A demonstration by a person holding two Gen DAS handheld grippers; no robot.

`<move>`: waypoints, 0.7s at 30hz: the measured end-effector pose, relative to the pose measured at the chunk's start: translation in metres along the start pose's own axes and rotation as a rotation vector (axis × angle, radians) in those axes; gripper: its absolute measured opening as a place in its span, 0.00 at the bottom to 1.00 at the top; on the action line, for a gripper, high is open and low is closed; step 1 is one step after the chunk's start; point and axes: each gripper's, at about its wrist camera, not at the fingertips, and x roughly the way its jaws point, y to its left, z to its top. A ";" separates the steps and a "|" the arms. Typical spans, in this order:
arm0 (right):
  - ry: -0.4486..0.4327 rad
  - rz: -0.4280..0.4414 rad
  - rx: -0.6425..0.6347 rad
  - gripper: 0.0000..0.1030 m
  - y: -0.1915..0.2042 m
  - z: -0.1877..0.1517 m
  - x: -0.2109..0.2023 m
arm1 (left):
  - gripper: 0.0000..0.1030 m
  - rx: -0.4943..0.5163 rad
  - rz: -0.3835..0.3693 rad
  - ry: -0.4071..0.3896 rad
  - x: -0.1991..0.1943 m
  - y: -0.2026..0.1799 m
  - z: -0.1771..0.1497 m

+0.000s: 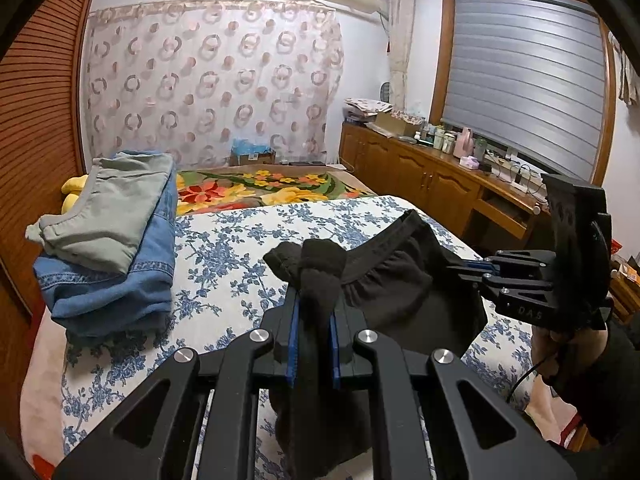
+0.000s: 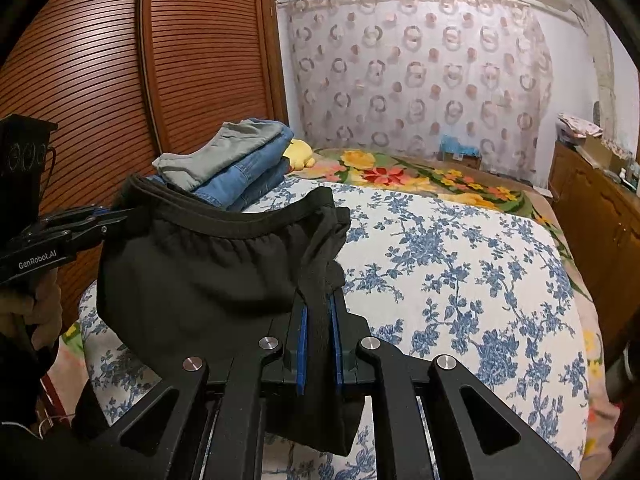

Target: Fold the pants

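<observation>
The black pants [image 1: 384, 292] are held up above the bed [image 1: 240, 232] by their elastic waistband, one end clamped in the left gripper [image 1: 314, 304], the other in the right gripper [image 2: 320, 312]. Both jaws are closed on bunched fabric, blue pads pressed against it. Judged from this hold, the waistband is being stretched between the two grips so that the legs hang straight before being laid down. In the right wrist view the waistband runs from 9 o'clock to the centre; the legs drop out of sight at 6 o'clock.

A stack of folded jeans [image 1: 116, 272] with a grey garment [image 1: 108, 216] on top is seen at 9 o'clock in the left wrist view, near the wardrobe [image 1: 36, 120] side of the bed. The floral sheet [image 2: 460, 272] from centre towards 3 o'clock is left bare, so room for spreading is offered there. The bed's right edge is bounded by a cabinet [image 1: 420, 176], set apart by a narrow gap.
</observation>
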 end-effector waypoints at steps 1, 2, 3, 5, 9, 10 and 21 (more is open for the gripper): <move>0.000 0.003 -0.001 0.10 0.000 0.003 0.001 | 0.13 0.000 0.003 -0.001 0.000 0.000 0.001; 0.000 0.006 -0.002 0.10 -0.001 0.005 0.003 | 0.13 0.000 0.006 -0.002 0.000 0.000 0.004; 0.000 0.008 -0.005 0.10 -0.002 0.008 0.005 | 0.13 0.000 0.009 -0.004 0.001 0.001 0.006; -0.004 0.011 -0.011 0.10 -0.004 0.014 0.008 | 0.13 0.000 0.016 -0.008 0.001 0.001 0.010; -0.011 0.015 -0.026 0.10 -0.008 0.027 0.013 | 0.13 0.000 0.026 -0.017 0.004 0.004 0.017; -0.012 0.015 -0.030 0.10 -0.009 0.030 0.015 | 0.13 -0.001 0.028 -0.019 0.004 0.005 0.020; -0.031 0.029 -0.066 0.10 -0.018 0.065 0.035 | 0.13 -0.003 0.051 -0.053 0.007 0.021 0.043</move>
